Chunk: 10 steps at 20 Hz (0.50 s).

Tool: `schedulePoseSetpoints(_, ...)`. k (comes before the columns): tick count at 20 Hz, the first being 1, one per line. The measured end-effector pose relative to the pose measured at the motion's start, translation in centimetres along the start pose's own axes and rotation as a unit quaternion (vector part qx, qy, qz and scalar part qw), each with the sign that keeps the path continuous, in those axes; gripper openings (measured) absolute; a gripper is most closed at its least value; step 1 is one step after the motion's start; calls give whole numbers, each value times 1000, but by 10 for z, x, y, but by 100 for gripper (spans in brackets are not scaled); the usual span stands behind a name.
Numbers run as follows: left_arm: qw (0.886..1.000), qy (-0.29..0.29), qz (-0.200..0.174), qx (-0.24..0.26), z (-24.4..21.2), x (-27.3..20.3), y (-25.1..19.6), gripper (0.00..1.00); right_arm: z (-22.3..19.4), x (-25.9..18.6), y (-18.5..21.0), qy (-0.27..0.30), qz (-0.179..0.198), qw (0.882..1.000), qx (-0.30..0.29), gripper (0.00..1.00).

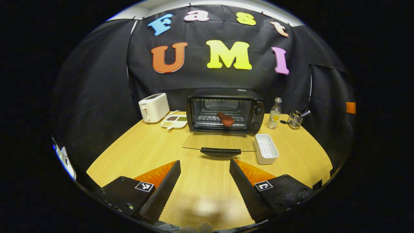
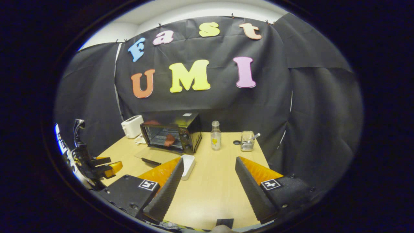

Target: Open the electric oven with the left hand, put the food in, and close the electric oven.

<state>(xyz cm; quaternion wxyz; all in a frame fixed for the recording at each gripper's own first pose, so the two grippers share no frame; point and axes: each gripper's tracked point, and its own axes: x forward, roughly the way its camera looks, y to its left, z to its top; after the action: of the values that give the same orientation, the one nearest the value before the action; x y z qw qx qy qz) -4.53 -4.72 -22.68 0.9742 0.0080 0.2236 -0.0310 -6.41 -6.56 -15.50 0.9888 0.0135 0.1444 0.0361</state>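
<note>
Right gripper view catches the left gripper point(image 2: 111, 165) at lower left. In the centre of the left gripper view, the food point(image 1: 225, 119) lies diagonally on the rack of the oven point(image 1: 225, 110), door point(image 1: 220, 142) dropped flat toward the camera. Both grippers' jaws are released, holding nothing.

A black electric oven point(image 1: 225, 110) with a clear glass door point(image 1: 218, 142) and a black handle was seen on a pale wood-grain table point(image 1: 200, 184), a reddish-brown piece of food point(image 1: 225, 119) lying on its silver wire rack. To its left, a white toaster point(image 1: 154, 107) and a white dish point(image 1: 174, 121) of brown, green and yellow fillings were seen. To its right, a white tray point(image 1: 266, 149), a clear bottle point(image 1: 274, 114) with a yellow label and a clear glass holder point(image 1: 295, 119) were noted.
</note>
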Motion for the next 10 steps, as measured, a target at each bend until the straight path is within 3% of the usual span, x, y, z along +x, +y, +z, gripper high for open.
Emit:
schedulePoseSetpoints(5, 999, 25, -25, -5, -19, 46, -28, 97, -5, -12, -38, 25, -36, 999, 7, 100)
schedulePoseSetpoints(6, 999, 30, -35, -7, -24, 57, -32, 97, -4, -13, -42, 31, -53, 998, 11, 96)
schedulePoseSetpoints(10, 997, 40, -62, 14, -39, 100, -37, 97, 7, -17, -34, 37, -91, 995, 23, 100)
